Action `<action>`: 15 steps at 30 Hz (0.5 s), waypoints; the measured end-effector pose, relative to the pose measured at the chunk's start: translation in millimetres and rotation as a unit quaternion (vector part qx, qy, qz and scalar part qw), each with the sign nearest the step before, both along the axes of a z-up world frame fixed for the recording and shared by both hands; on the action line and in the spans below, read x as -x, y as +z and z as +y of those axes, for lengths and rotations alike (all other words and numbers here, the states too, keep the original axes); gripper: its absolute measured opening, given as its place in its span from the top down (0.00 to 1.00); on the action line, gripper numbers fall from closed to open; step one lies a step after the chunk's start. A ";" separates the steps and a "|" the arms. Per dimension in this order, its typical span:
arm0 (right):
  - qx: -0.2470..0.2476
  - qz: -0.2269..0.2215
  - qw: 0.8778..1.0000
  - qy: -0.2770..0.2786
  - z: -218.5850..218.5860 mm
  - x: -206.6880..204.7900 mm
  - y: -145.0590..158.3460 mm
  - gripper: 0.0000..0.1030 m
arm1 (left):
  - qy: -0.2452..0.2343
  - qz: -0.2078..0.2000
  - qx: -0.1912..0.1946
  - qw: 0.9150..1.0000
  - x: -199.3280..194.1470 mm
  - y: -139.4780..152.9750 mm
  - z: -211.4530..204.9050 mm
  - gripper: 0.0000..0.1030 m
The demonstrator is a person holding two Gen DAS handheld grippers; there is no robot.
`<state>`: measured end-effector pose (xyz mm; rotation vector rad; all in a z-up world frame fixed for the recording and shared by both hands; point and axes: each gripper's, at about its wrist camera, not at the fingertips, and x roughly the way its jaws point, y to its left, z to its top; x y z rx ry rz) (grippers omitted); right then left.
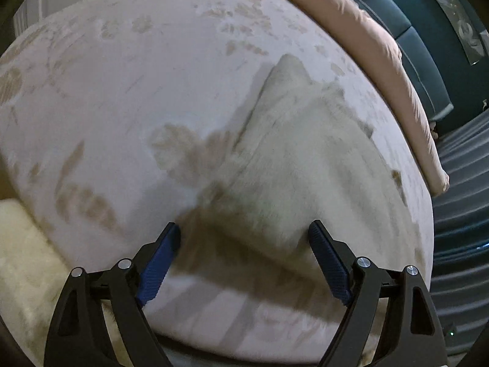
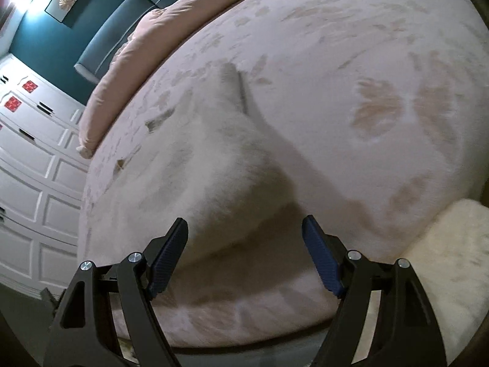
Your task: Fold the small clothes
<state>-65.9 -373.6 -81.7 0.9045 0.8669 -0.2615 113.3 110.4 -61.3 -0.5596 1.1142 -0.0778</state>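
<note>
A small white fuzzy garment [image 1: 293,153] lies on the pale pink patterned bed [image 1: 137,85], near its front edge. It also shows in the right wrist view [image 2: 220,165]. My left gripper [image 1: 244,235] is open and empty, its blue-padded fingers just in front of the garment's near edge. My right gripper [image 2: 244,232] is open and empty too, hovering at the garment's near edge above the bed [image 2: 351,61]. The picture is blurred, so I cannot tell whether either gripper touches the cloth.
A rolled pink duvet [image 1: 382,49] lies along the far side of the bed, with a teal headboard [image 1: 397,9] behind it. A cream fluffy rug [image 1: 21,250] lies beside the bed, also in the right wrist view [image 2: 452,260]. White cabinets [image 2: 36,159] stand at left.
</note>
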 end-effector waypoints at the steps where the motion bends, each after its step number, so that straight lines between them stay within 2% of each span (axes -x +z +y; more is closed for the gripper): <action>1: -0.011 0.001 1.000 0.002 -0.7 -8.6 -3.7 0.27 | -0.001 -0.003 0.002 1.000 -1.4 1.5 -1.3 0.20; 4: -0.058 0.010 0.998 -0.012 -1.3 -24.2 -13.1 0.24 | -0.005 0.000 0.017 1.000 -14.0 1.2 -6.4 0.25; 5: -0.069 0.008 0.997 -0.023 -4.1 -28.8 -14.8 0.28 | -0.004 0.005 0.021 1.000 -18.8 2.4 -6.3 0.46; 6: -0.074 0.003 0.997 -0.026 -5.5 -32.0 -13.6 0.38 | -0.012 0.009 0.031 0.999 -22.3 3.7 -5.7 0.74; 7: -0.080 -0.001 0.997 -0.019 -7.2 -36.2 -10.7 0.69 | -0.016 0.012 0.039 0.999 -21.8 4.0 -2.0 0.80; 8: -0.078 0.001 0.997 -0.012 -6.3 -37.8 -6.7 0.90 | -0.014 0.009 0.046 0.999 -19.7 8.4 1.8 0.85; 11: -0.061 -0.026 0.998 -0.002 -8.3 -20.3 19.8 0.92 | -0.036 -0.010 0.038 0.999 -5.0 30.2 6.0 0.90; 15: -0.035 -0.021 0.999 0.028 -1.4 21.0 45.8 0.92 | -0.073 -0.008 0.016 0.997 35.0 50.6 12.9 0.91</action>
